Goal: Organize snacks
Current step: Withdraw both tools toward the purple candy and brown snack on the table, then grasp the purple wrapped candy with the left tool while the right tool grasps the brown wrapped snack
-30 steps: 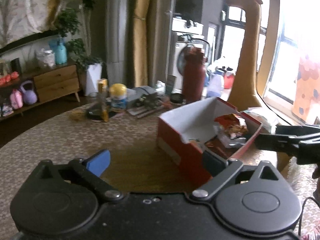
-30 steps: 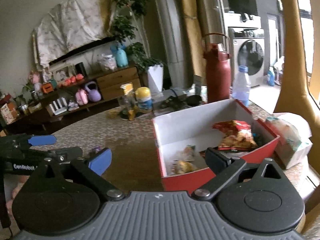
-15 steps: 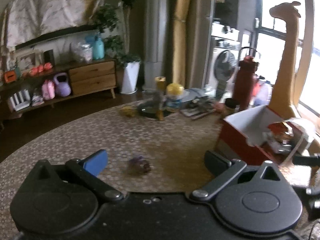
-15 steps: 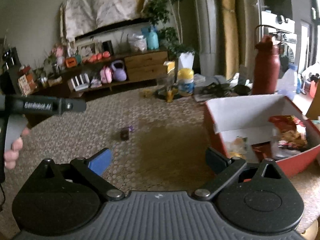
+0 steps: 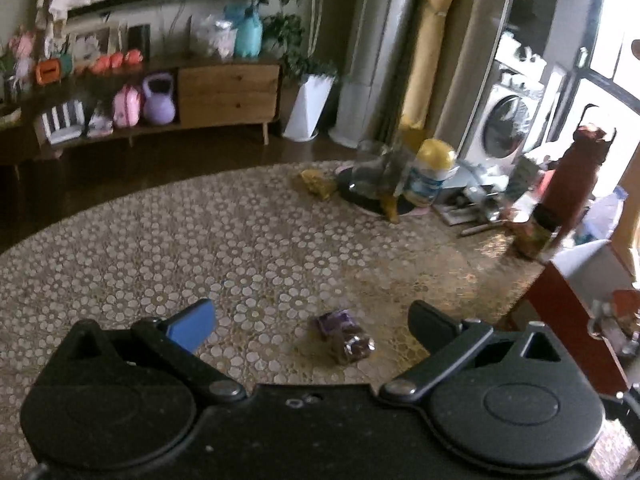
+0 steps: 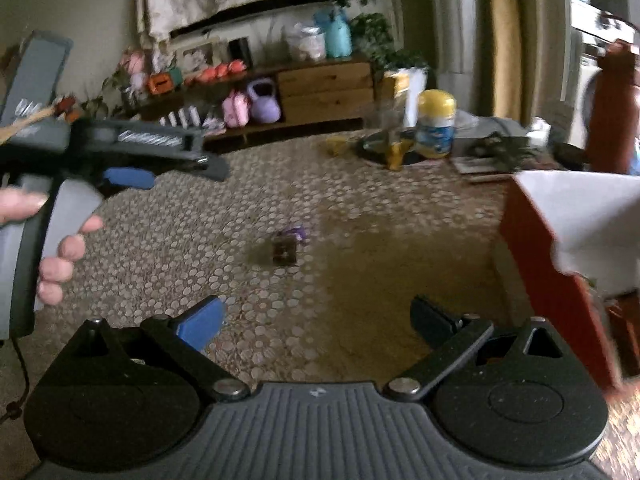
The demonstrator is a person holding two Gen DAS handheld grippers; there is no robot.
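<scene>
The round table in its floral lace cloth fills both views, and the red cardboard snack box stands at its right. The left gripper hangs fingers spread wide and empty, as does the right gripper. One small purple-and-brown snack packet lies on the cloth just ahead between the left fingers, long axis slanting away leftward; the left looks nearer.

A low wooden sideboard stands against the wall at eleven o'clock. A white planter sits beside it, a washing machine at two o'clock, near bright windows.
</scene>
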